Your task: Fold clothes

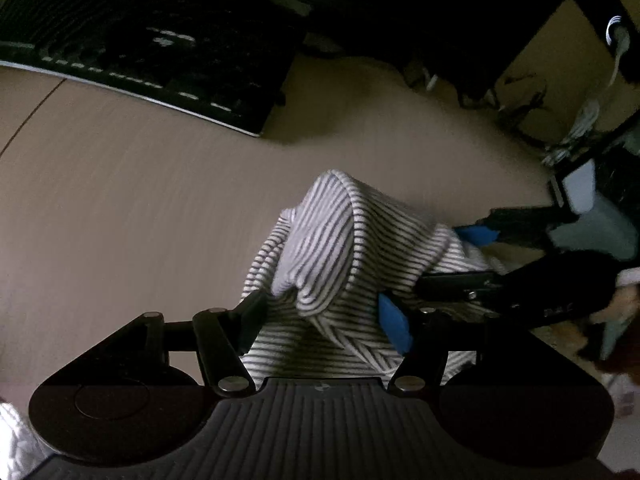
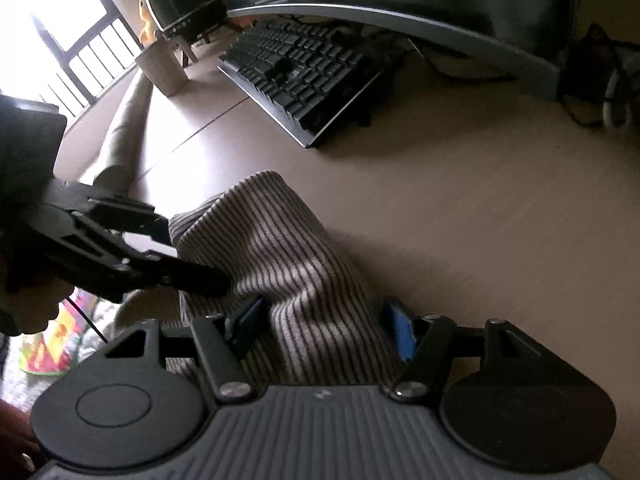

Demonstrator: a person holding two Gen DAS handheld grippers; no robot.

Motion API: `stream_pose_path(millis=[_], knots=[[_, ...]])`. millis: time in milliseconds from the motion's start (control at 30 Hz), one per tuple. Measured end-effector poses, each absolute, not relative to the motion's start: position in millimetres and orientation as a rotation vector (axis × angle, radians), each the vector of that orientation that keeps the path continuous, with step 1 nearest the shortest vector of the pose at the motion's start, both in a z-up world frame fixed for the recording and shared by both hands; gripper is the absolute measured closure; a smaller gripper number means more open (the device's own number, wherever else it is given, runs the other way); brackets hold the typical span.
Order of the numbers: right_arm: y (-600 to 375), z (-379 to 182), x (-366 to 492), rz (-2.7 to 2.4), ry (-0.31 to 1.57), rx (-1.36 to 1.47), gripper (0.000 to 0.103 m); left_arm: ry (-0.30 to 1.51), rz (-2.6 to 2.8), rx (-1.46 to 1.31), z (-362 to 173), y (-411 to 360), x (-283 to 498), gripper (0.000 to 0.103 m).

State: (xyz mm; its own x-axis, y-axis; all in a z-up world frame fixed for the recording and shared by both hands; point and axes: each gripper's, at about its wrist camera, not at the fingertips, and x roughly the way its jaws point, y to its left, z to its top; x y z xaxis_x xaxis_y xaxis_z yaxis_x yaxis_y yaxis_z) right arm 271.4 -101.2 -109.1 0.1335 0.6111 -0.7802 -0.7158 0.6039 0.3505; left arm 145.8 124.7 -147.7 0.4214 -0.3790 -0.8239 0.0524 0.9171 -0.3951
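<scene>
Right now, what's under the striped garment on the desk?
The striped garment lies bunched on the tan desk, which shows all around it. Whatever lies beneath its folds is covered.

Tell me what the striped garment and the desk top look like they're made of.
Striped garment: soft ribbed knit, probably cotton or a blend; matte, with fine dark and pale stripes, slumping in rounded folds. Desk top: smooth pale surface with faint straight grain lines, likely wood-look laminate; low sheen, a seam visible.
</scene>
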Motion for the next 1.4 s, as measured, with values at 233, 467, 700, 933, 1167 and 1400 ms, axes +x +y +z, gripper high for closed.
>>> stream_pose_path(millis=[233, 467, 700, 933, 1167, 1400], knots=[[-75, -103, 233, 0.922, 0.929, -0.206, 0.077, 1.086, -0.291, -0.370, -116, 163, 163, 0.024], [-60, -79, 214, 0.744, 0.711, -0.424, 0.081, 1.032, -0.347, -0.304, -88, 167, 182, 0.019], [-57, -56, 219, 0.611, 0.485, -0.642, 0.081, 1.016, -0.407, -0.359, -79, 152, 194, 0.013], [-18, -107, 184, 0.521, 0.420, -0.755, 0.081, 1.127, -0.452, -0.392, -92, 134, 231, 0.013], [-18, -104, 172, 0.483, 0.438, -0.707, 0.081, 1.233, -0.448, -0.380, -120, 99, 284, 0.019], [-65, -79, 173, 0.471, 0.611, -0.346, 0.077, 1.178, -0.471, -0.188, -126, 69, 271, 0.044]])
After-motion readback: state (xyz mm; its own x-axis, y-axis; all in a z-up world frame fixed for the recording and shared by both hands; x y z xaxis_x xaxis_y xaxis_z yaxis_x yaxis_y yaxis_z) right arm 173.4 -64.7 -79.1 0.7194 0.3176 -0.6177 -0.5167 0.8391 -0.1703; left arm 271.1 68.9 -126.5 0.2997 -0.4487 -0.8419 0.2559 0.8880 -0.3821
